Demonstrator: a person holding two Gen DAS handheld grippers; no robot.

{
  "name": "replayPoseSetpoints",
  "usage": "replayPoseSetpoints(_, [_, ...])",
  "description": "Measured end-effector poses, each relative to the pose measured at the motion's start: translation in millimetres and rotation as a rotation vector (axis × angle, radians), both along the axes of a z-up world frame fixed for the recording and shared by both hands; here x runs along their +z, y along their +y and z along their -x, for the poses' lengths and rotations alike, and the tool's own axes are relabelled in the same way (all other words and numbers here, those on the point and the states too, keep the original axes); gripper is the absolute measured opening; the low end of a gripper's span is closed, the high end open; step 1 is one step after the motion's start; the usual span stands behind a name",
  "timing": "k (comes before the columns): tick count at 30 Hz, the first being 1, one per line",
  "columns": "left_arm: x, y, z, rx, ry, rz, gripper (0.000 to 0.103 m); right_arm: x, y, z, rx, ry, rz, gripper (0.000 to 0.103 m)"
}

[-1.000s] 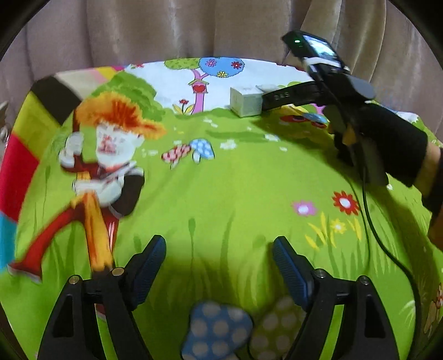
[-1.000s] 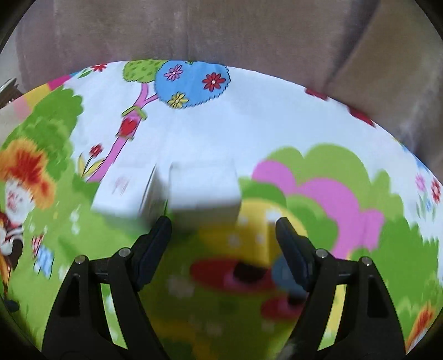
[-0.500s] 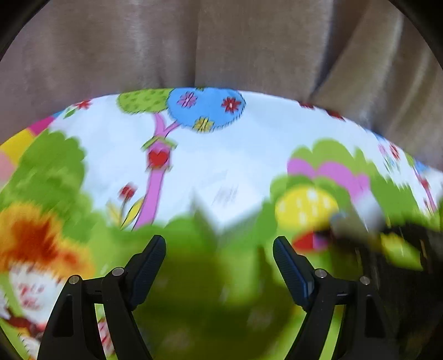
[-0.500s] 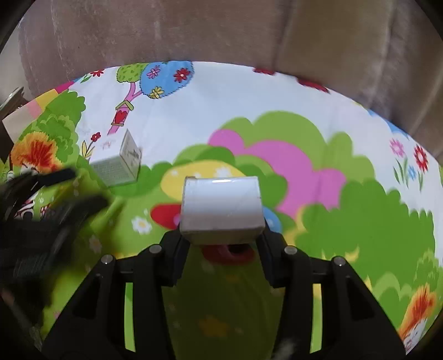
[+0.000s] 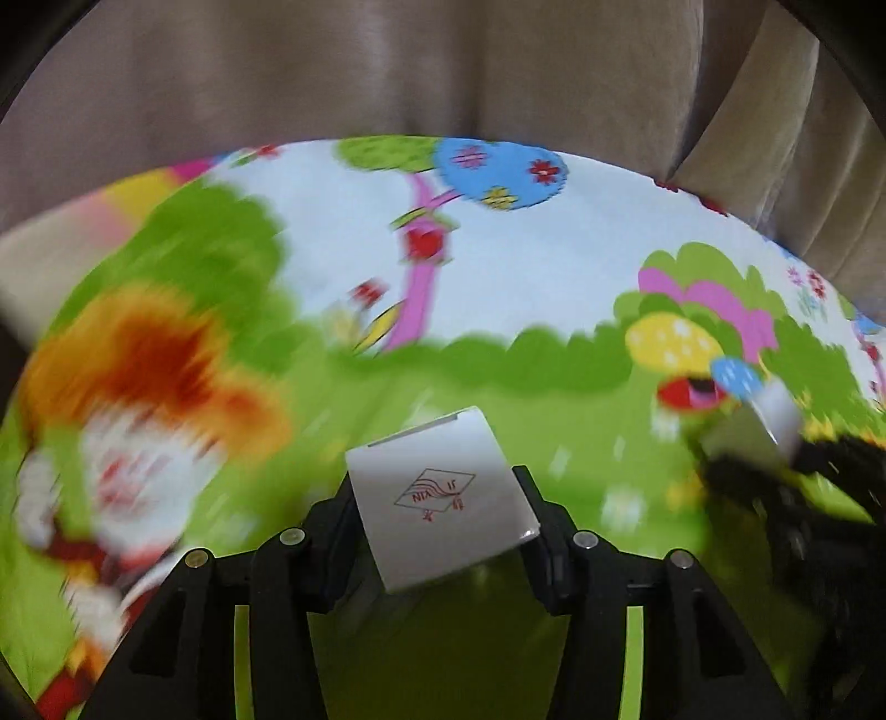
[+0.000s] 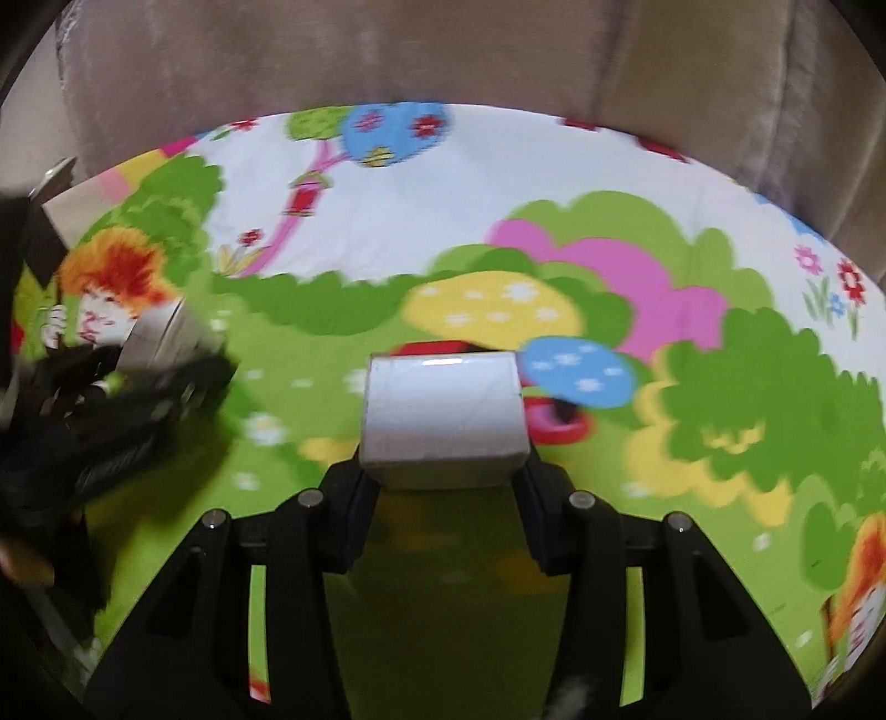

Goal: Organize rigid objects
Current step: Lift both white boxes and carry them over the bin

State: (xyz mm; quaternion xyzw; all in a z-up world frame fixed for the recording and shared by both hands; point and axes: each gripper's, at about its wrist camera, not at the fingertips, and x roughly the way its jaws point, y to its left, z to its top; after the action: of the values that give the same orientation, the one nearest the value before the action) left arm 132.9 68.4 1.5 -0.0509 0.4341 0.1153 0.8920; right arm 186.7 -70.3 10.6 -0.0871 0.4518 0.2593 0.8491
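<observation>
So both boxes are off the cloth at this point. The small white cardboard box with a red printed logo is sat between the left tongs, which are closing in on it, box tilted, pads already against its sides. The plain white glossy rectangular box is clamped squarely in the right tongs, narrow grip, held level.

Step in hand looks like the carry: each box is picked up and a tidy spot is yet to be found. Next move probably calls for the two boxes to be brought side by side and set down flat; the tilted one likely needs straightening first, or it could land on an edge.

The worktop is covered by a bright cartoon-print cloth, green grass, mushrooms, a blue tree at 12 o'clock. A beige-pink pleated curtain is hung behind. The other tongs are seen blurred at 9 o'clock in the right view.
</observation>
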Motion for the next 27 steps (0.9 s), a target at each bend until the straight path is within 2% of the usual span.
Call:
replayPoseSetpoints(6, [11,20,94,0.016,-0.019,0.005,0.051,1,51,65,0.087,-0.022,0.016,0.049])
replayPoseSetpoints(12, [25,26,167,0.018,-0.037,0.04,0.051,15,59,128,0.121,-0.031,0.02,0.049])
replayPoseSetpoints(18, [32,16,208,-0.008,-0.059,0.053,0.051,29,48,191,0.14,-0.055,0.058,0.049])
replayPoseSetpoints(27, [55,-11,260,-0.091,-0.097,0.003,0.051,60,11,257,0.131,-0.105,0.095,0.049])
